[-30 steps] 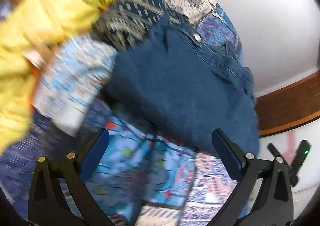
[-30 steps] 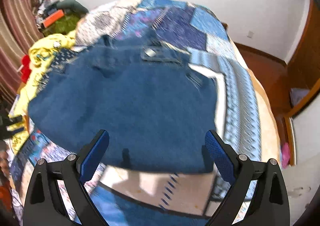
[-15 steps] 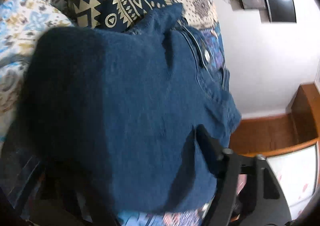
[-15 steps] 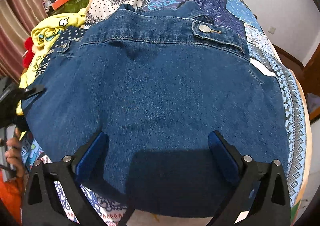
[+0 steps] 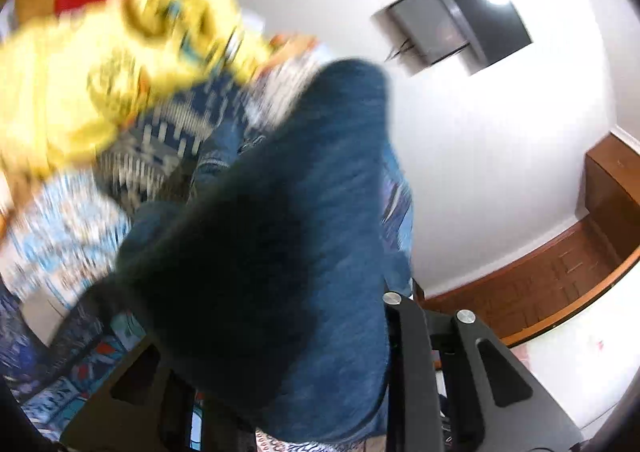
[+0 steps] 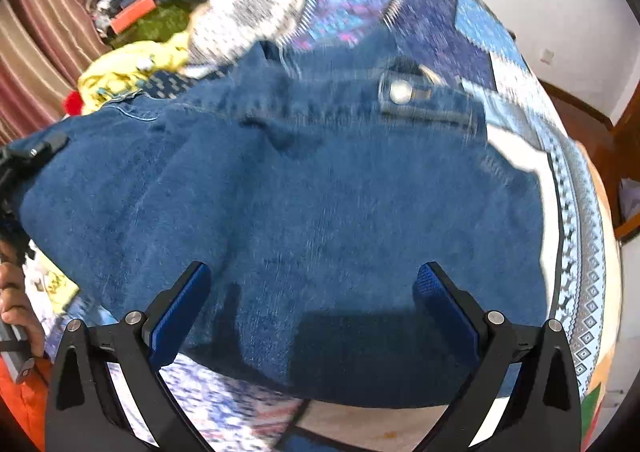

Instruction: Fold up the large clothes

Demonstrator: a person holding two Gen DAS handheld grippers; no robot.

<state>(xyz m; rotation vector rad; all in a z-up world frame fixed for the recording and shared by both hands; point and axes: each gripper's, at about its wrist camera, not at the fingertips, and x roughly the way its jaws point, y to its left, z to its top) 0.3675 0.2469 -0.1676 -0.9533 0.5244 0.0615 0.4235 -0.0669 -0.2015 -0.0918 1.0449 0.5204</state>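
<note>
Two grippers: one grips, one waits.
Left gripper: jaws have just been closing, now pinching the denim garment's left edge, lifting it to start a fold.
Right gripper: spread wide above the near hem, holding nothing, seemingly poised for its own corner.
Garment: spread across the patchwork bedspread, yellow clothes piled beside.

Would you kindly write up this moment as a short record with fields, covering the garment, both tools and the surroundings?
garment: denim jacket, spread on a patchwork quilt
left tool: jaws have just been closing; denim bunched between them
right tool: open, above the jacket's near edge, nothing held
beside: yellow garment at the jacket's far left
image: both views motion-blurred
</note>
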